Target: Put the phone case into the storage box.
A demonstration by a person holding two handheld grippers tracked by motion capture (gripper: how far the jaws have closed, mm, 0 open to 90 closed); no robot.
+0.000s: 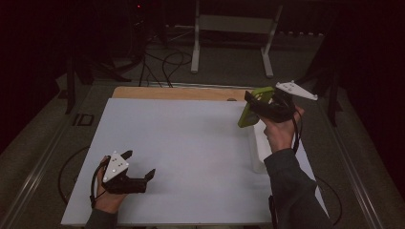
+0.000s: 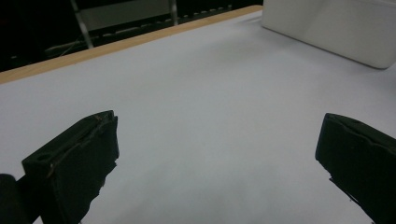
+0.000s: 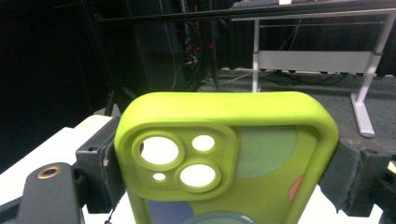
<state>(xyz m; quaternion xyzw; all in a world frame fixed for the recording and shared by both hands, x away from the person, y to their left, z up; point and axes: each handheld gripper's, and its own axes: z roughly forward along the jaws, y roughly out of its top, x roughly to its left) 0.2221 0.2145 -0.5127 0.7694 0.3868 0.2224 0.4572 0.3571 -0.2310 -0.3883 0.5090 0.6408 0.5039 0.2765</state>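
Note:
A lime-green phone case (image 1: 252, 108) is held up in the air above the table's far right part, with my right gripper (image 1: 263, 104) shut on its two long sides. In the right gripper view the case (image 3: 233, 172) stands close to the camera, its camera cut-outs at the upper left, the black jaws pressing on its left and right edges. My left gripper (image 1: 139, 165) rests low over the white table top (image 1: 181, 143) near the front left, open, with bare table between its fingers (image 2: 79, 158).
A white rectangular box (image 1: 260, 148) lies on the table's right side, below the raised case and beside the right forearm; the same white box (image 2: 336, 28) appears at the upper right of the left gripper view. A wooden edge (image 1: 176, 92) runs along the table's far side. A metal frame (image 1: 234, 28) stands beyond.

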